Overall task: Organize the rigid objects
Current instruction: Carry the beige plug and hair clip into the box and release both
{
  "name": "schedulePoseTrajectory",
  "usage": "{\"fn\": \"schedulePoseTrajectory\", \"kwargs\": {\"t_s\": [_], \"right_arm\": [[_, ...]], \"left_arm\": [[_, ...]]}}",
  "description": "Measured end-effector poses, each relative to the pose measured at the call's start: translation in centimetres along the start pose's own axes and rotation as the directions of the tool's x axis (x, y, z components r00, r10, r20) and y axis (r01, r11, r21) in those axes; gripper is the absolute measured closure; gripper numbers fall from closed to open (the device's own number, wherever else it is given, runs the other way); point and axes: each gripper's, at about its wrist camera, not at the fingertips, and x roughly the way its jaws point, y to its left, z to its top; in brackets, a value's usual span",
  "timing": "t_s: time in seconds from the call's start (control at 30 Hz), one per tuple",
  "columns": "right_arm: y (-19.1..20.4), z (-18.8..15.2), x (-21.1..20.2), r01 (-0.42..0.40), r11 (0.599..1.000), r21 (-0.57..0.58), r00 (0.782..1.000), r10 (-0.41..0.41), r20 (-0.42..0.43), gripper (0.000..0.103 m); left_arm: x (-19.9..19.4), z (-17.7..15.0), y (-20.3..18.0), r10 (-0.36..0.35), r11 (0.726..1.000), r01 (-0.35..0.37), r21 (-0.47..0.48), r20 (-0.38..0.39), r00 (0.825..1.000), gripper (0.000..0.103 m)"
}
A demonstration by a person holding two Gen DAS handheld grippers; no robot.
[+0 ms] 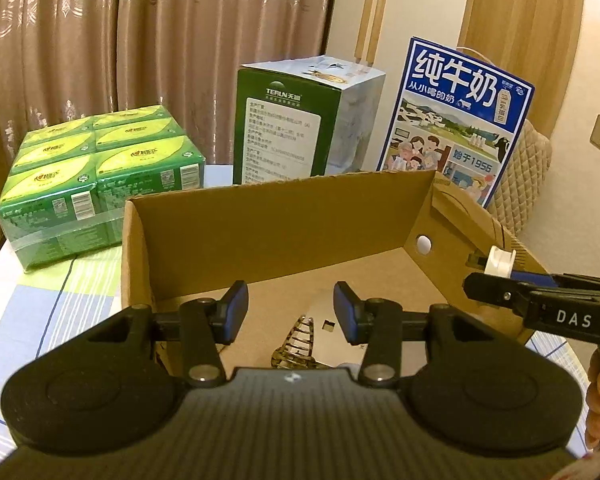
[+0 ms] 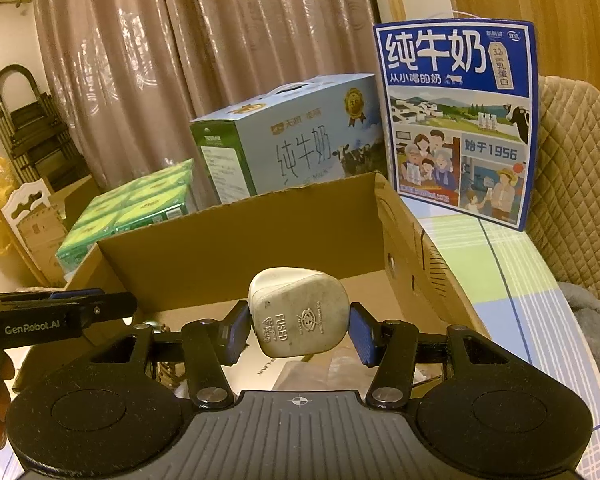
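Right gripper [image 2: 298,330]: pads pressed on both sides of a white plug [image 2: 300,312], marked FUSED on its face. Plug is lifted above the open cardboard box [image 2: 236,240], over the near part of its floor, not touching it.

Left gripper [image 1: 290,310]: jaws spread wide, nothing between them. It hangs over the near edge of the same box. Below the gap, on the box floor, lies a spotted hair clip [image 1: 296,346] with ribbed teeth, just beside a pale flat sheet; part of the clip is hidden by the gripper body.

From the left wrist view the right gripper comes in from the right edge, level with the box's right wall, the white plug showing at its tip.

Behind the box, on the checked tablecloth [image 2: 500,256]:
- green tissue pack [image 1: 96,176], far left, wrapped in clear film
- green and pale blue milk carton [image 1: 300,120], centre, upright
- blue milk carton [image 2: 456,120], right, upright, near a quilted chair back [image 2: 576,168]

Brown curtain [image 1: 140,40] hangs behind everything
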Motion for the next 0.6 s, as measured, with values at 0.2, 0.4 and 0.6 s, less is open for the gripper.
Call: {"fn": "schedulePoseTrajectory", "kwargs": {"t_s": [0.2,0.4,0.6], "right_arm": [[-0.26,0.15,-0.16,0.01,1.0,0.011,1.0,-0.01,0.004,0.053],[-0.4,0.15,-0.19,0.022,1.0,0.018,1.0,-0.022,0.005,0.053],[-0.65,0.15,-0.15,0.036,0.999,0.026,0.999,-0.036,0.01,0.053]], "left_arm": [[-0.27,0.16,-0.26,-0.003,1.0,0.003,0.011,0.011,1.0,0.062],[-0.34,0.07,-0.4,-0.007,1.0,0.007,0.014,0.011,1.0,0.062],[-0.42,0.13,-0.54,-0.013,1.0,0.013,0.017,0.014,1.0,0.062]]}}
